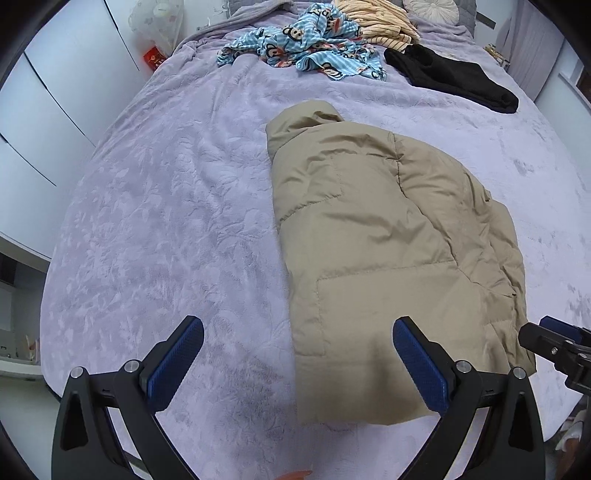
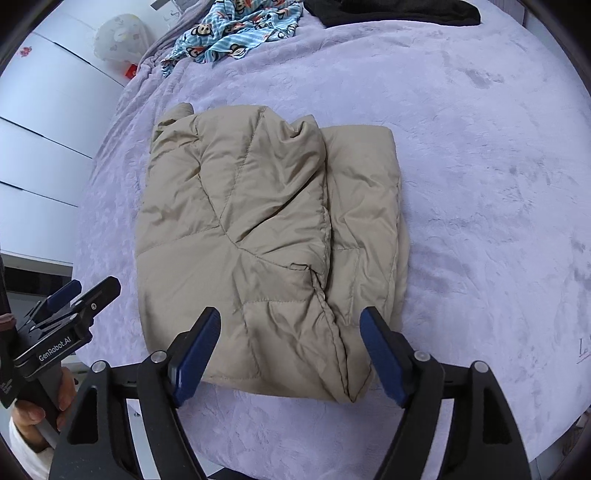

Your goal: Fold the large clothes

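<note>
Folded beige quilted puffer jacket [image 2: 266,236] on lilac plush bedspread [image 1: 166,221]; long axis runs away from me, collar farthest; sleeves tucked out of sight; my left gripper [image 1: 295,365] and right gripper [image 2: 288,354] both spread, holding nothing.

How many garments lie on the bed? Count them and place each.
4. The tan puffer jacket lies folded mid-bed; the blue monkey-print garment, the striped cream garment and the black garment lie near the head of the bed. More may be hidden underneath.
</note>
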`<state>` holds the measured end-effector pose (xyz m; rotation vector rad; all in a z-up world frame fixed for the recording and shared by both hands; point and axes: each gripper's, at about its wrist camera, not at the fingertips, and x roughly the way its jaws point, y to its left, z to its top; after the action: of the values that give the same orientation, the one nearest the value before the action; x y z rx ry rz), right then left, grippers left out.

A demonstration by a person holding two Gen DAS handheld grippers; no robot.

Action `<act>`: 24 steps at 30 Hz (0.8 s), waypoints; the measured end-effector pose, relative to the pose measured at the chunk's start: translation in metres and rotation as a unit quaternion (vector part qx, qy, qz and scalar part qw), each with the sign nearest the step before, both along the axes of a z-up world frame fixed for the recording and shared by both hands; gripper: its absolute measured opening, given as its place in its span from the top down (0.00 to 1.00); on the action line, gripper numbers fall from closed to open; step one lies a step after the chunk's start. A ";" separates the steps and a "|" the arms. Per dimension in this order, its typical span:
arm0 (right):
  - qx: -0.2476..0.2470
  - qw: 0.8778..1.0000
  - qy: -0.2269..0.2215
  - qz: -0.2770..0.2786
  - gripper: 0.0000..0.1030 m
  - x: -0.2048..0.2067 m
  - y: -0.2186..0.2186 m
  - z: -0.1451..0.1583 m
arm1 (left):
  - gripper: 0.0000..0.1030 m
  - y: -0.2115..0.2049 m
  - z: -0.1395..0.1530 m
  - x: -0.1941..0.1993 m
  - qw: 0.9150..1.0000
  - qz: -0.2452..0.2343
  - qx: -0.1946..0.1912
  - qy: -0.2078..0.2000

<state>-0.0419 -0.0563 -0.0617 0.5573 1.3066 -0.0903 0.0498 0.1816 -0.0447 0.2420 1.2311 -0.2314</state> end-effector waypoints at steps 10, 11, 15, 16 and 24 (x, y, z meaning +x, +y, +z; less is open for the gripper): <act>-0.060 0.997 -0.035 0.018 0.22 -0.016 0.018 0.045 | 0.01 0.013 0.045 -0.041 0.998 0.019 -0.023 -0.049; -0.070 0.996 -0.045 0.017 0.21 -0.019 0.019 0.052 | 0.01 0.015 0.050 -0.045 0.998 0.025 -0.028 -0.054; -0.101 0.992 -0.078 0.006 0.20 -0.035 0.018 0.079 | 0.01 0.023 0.068 -0.064 0.996 0.043 -0.051 -0.052; -0.106 0.991 -0.086 0.004 0.20 -0.039 0.018 0.085 | 0.01 0.024 0.072 -0.070 0.996 0.045 -0.050 -0.055; -0.131 0.983 -0.130 0.004 0.00 -0.070 0.021 0.123 | 0.01 0.026 0.097 -0.115 0.994 0.062 -0.021 -0.082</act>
<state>-0.1122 -0.0353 0.0609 0.3263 1.0228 -0.1754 -0.0648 0.2072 0.0528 0.1445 1.0735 -0.1270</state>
